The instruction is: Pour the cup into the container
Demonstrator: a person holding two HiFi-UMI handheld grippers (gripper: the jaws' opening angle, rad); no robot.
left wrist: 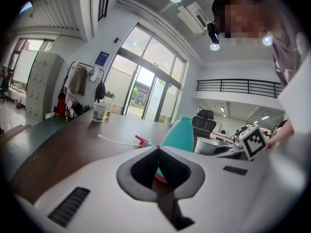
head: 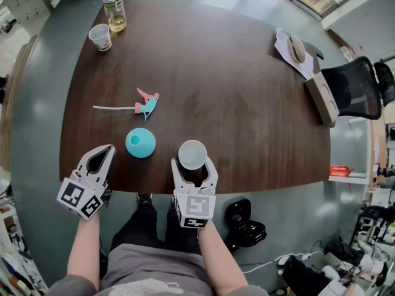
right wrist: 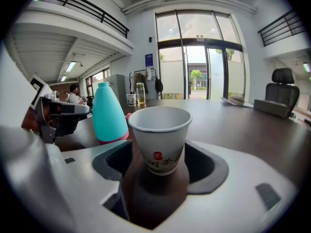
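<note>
White cup upright; teal container beside.

This looks like an office, probably an open-plan one with a meeting corner. A large dark wooden table has a black swivel chair at its end. Around it are tall glass doors, grey lockers, a coat rack and a railed upper gallery.

Dark brown wood, the surface. The paper cup is white (small red stamp and dark characters on its side). Left of the cup, a teal bottle with pink base; beyond the cup, a pink-and-teal spray head.
</note>
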